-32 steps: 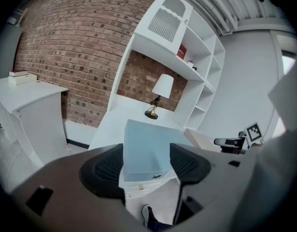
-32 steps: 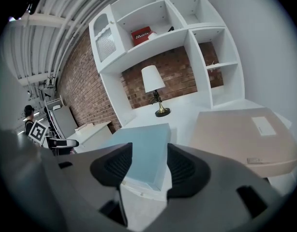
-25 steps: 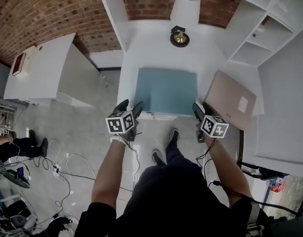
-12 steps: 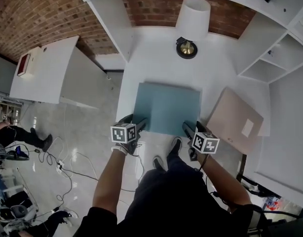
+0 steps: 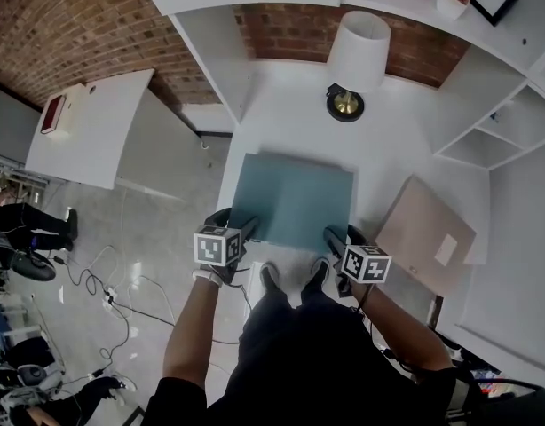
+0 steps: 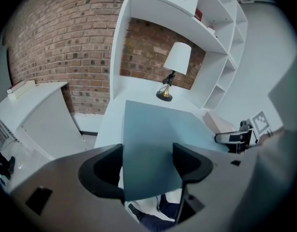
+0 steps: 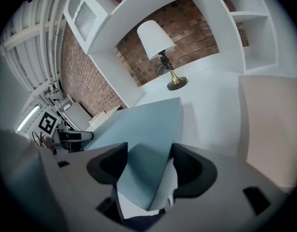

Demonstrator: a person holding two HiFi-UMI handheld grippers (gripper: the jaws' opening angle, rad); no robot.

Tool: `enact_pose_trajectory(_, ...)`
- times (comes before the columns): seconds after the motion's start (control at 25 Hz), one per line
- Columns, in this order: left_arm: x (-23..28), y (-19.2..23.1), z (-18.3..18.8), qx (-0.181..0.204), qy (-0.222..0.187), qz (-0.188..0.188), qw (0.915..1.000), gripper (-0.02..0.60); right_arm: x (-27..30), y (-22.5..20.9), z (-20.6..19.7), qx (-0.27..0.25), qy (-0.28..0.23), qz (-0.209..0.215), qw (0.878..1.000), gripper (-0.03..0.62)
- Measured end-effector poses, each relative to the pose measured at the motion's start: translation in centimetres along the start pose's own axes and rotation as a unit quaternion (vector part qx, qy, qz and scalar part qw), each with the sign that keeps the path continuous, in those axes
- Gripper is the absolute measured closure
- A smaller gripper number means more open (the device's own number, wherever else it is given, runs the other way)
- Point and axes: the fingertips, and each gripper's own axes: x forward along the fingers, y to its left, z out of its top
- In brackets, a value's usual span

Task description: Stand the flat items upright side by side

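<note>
Currently counting two flat items on the white desk (image 5: 286, 114). One is a teal panel (image 5: 295, 198) and one is a tan panel (image 5: 428, 233). Both lie flat, neither upright. The teal one sits at the desk's near edge and the tan one lies just to its right, angled.

One lamp (image 5: 357, 47) with a white shade and brass base stands behind them.

My left gripper (image 5: 237, 222) is at the teal panel's near left corner. Its jaws have just been opening and stand wide, with the corner between them, not pinched.

My right gripper (image 5: 345, 236) is at the near right corner. Its jaws have just been closing and stand at a middling gap, with the corner between them. I see no pressing grip.

Writing: the tan panel carries one white label (image 5: 446, 249), but its print is too small to read. Each gripper's cube shows only black-and-white square markers.
</note>
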Motion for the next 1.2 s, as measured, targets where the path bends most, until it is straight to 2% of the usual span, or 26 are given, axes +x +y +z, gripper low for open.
enact_pose_trajectory(0.28,-3.1,2.2,6.1,0.059,-0.021,0.019,0.9978,0.264,2.5,3.0,3.0,0.061,-0.026,0.037,0.997,0.312)
enact_pose_trajectory(0.48,-5.0,2.5,10.8,0.072,-0.064,0.013,0.9952,0.264,4.5,4.3,4.1,0.102,-0.045,0.075,0.991,0.312)
enact_pose_trajectory(0.56,-5.2,2.3,12.2,0.078,-0.070,0.011,0.9944,0.264,5.1,4.4,4.3,0.117,-0.055,0.086,0.988,0.312)
enact_pose_trajectory(0.8,-5.3,0.2,14.7,0.111,-0.064,0.013,0.9916,0.264,7.0,3.8,4.0,0.147,-0.079,0.106,0.980,0.310)
enact_pose_trajectory(1.04,-5.7,-2.4,16.6,0.169,-0.072,0.013,0.9830,0.264,8.0,3.5,4.1,0.171,-0.096,0.123,0.973,0.309)
enact_pose_trajectory(1.12,-6.0,-3.1,17.0,0.181,-0.073,0.007,0.9808,0.264,8.0,3.4,4.3,0.173,-0.098,0.121,0.973,0.309)
enact_pose_trajectory(1.2,-6.3,-4.1,17.3,0.201,-0.074,-0.001,0.9769,0.264,7.9,3.1,4.4,0.155,-0.097,0.102,0.978,0.301)
